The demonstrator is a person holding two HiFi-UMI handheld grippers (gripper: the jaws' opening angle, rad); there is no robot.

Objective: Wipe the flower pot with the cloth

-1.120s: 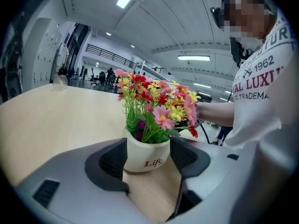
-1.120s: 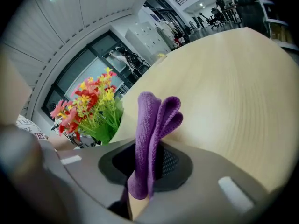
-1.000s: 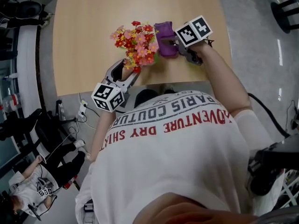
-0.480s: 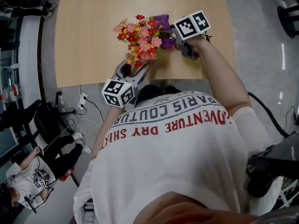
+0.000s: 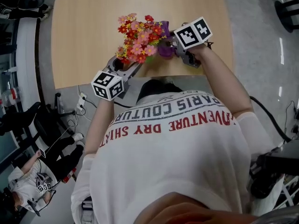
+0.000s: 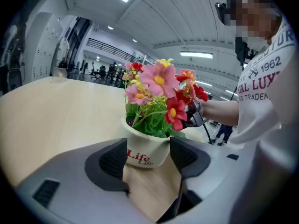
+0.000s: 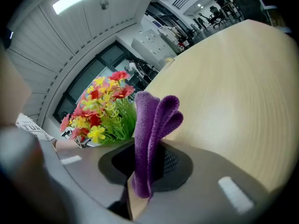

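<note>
The flower pot (image 6: pixel 145 158) – white, filled with red, pink and yellow flowers (image 6: pixel 159 85) – is clamped by its sides between the jaws of the left gripper (image 6: pixel 148 148), apparently so that it is steadied against the push of wiping. It is held near the front edge of the table (image 7: pixel 233 87), close to the person; whether its base rests on the wood or is slightly raised cannot be told. The right gripper (image 7: pixel 147 164) is closed on a folded purple cloth (image 7: pixel 152 125), whose doubled end is left standing proud of the jaws so that fabric, not plastic, would meet the pot. The cloth is presented just beside the flowers on the pot's far side – contact with the pot's wall cannot be made out.
</note>
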